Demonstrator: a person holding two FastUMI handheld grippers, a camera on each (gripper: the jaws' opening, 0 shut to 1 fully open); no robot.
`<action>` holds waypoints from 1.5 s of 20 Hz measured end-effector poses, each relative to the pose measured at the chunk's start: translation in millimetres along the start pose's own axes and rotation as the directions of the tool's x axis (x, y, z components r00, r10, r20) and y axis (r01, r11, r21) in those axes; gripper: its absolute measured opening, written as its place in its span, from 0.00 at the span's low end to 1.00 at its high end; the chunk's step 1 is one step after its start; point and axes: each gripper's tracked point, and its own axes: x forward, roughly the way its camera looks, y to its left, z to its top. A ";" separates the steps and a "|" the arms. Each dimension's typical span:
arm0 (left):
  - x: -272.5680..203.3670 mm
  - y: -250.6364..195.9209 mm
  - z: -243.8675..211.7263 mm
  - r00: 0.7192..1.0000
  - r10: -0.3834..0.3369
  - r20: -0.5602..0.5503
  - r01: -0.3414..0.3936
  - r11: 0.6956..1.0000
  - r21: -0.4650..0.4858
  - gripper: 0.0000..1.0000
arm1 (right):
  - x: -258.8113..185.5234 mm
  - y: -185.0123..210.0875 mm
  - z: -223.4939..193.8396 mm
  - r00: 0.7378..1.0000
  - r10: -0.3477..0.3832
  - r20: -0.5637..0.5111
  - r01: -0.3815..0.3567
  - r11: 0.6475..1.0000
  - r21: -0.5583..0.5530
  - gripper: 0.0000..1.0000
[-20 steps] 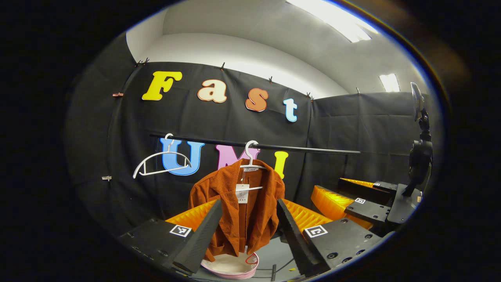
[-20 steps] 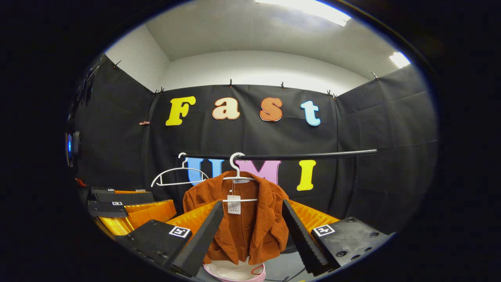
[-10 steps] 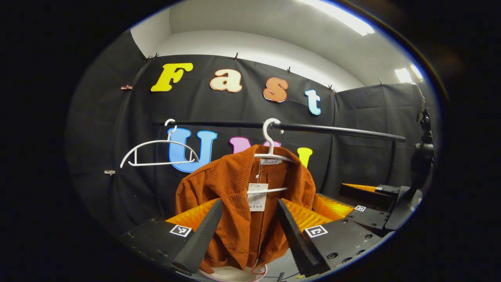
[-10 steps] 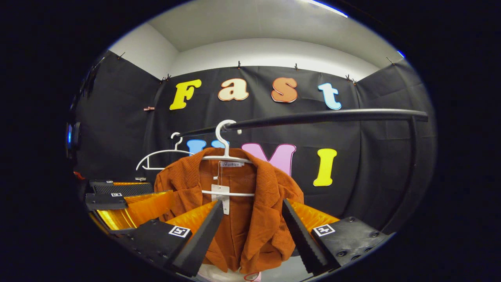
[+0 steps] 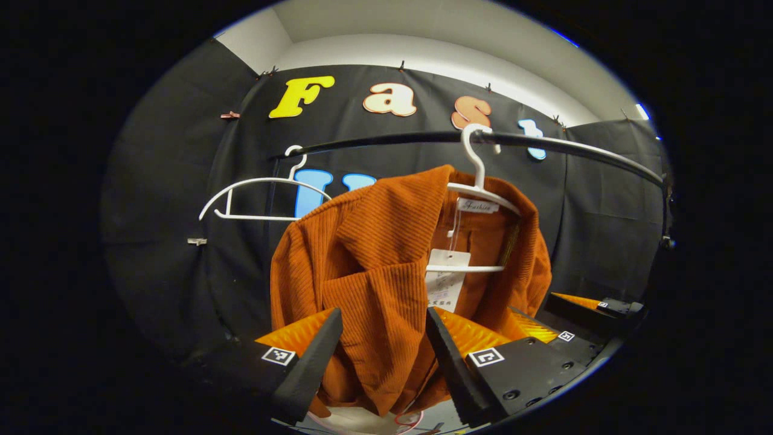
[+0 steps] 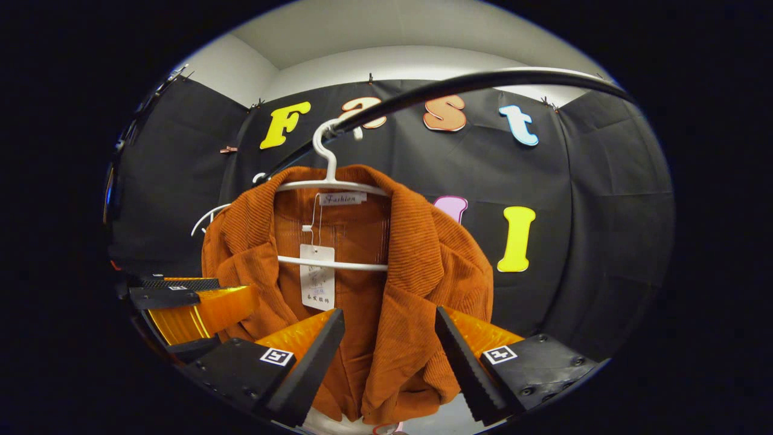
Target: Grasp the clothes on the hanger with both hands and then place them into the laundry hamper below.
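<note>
Left gripper view caught a bare white hanger (image 5: 259, 196) beside the rust jacket (image 5: 374, 278), which hung on the rail (image 5: 574, 148); right gripper view hid most of that hanger behind the jacket (image 6: 362, 290). Both the left gripper (image 5: 380, 338) and the right gripper (image 6: 389, 338) were spread apart, framing cloth ungripped. The paper tag's (image 6: 317, 278) writing was unreadable.

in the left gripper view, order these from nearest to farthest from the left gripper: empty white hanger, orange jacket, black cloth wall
1. The orange jacket, straight ahead between the open fingers of the left gripper.
2. The empty white hanger, up and left on the rail, behind the jacket.
3. The black cloth wall, at the back.
</note>
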 end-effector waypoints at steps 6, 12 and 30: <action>38.6 4.1 -14.0 0.996 0.086 -0.028 -0.086 0.996 0.004 0.87 | 38.4 -10.2 -21.5 0.999 0.003 -0.043 -0.001 0.999 0.048 0.98; 80.2 13.6 -5.7 0.987 0.162 0.005 -0.162 0.987 0.000 0.87 | 92.6 -17.0 -25.2 0.999 0.021 -0.038 -0.019 0.998 0.057 0.98; 6.6 81.9 56.5 0.944 0.310 0.112 -0.307 0.951 -0.048 0.06 | 90.8 -117.8 28.0 0.995 0.024 0.095 -0.049 0.962 0.270 0.12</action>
